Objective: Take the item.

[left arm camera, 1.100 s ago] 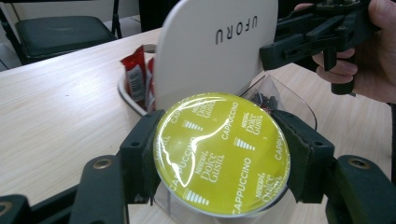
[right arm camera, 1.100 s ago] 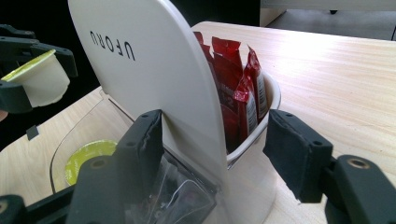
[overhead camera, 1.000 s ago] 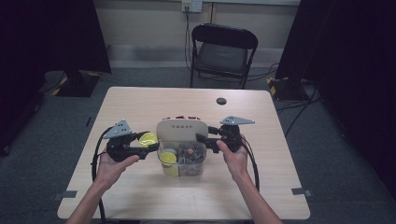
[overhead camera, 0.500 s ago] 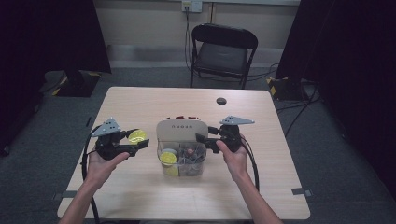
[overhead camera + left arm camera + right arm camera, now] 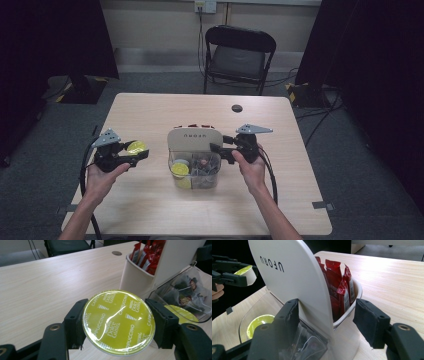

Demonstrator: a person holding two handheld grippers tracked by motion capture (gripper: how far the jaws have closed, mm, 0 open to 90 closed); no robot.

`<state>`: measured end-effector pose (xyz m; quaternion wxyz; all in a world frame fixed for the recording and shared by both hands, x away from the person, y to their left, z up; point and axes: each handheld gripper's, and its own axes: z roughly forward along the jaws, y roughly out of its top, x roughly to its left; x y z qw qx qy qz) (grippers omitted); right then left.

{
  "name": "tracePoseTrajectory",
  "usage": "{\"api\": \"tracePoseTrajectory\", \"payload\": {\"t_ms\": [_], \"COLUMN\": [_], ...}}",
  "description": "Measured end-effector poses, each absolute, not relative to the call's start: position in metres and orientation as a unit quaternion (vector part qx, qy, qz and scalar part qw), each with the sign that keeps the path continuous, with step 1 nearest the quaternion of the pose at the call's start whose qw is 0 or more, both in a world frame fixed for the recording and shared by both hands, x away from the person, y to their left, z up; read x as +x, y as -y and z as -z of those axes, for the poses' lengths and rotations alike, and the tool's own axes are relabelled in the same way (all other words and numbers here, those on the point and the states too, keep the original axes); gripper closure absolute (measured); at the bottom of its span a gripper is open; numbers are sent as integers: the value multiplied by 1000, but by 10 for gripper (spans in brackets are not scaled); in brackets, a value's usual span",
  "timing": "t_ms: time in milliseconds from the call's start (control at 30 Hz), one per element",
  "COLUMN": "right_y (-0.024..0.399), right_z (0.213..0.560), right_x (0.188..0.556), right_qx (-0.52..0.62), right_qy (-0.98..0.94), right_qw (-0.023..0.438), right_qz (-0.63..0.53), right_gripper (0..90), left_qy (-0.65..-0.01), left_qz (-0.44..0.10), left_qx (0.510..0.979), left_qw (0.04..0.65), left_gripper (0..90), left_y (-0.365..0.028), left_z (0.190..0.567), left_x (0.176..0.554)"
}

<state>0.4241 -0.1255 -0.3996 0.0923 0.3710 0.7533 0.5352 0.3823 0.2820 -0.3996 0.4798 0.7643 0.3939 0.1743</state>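
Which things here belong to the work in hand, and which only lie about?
In use:
- left tool, shut on the yellow capsule
- right tool, jaws either side of the white organizer

Lying about:
- black chair
- small dark disc on the table

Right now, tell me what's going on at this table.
A person works with a claw in each hand. The left claw is shut on a yellow-green cappuccino capsule, held left of the organizer. The right claw straddles the organizer's white upright panel, steadying it. More capsules sit in the clear front bin; red sachets stand in the back cup.
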Motion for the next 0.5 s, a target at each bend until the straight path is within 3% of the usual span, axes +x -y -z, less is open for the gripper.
{"api": "tracePoseTrajectory", "payload": {"t_ms": [500], "right_y": [124], "right_z": [400], "right_x": [424], "right_qx": [372], "right_qy": [-757], "right_qw": [93], "right_qz": [-529], "right_gripper": [362], "left_qy": [-426], "left_qz": [-179], "left_qx": [760], "left_qw": [457], "left_gripper": [383], "left_y": [-302], "left_z": [419], "left_x": [386]}}
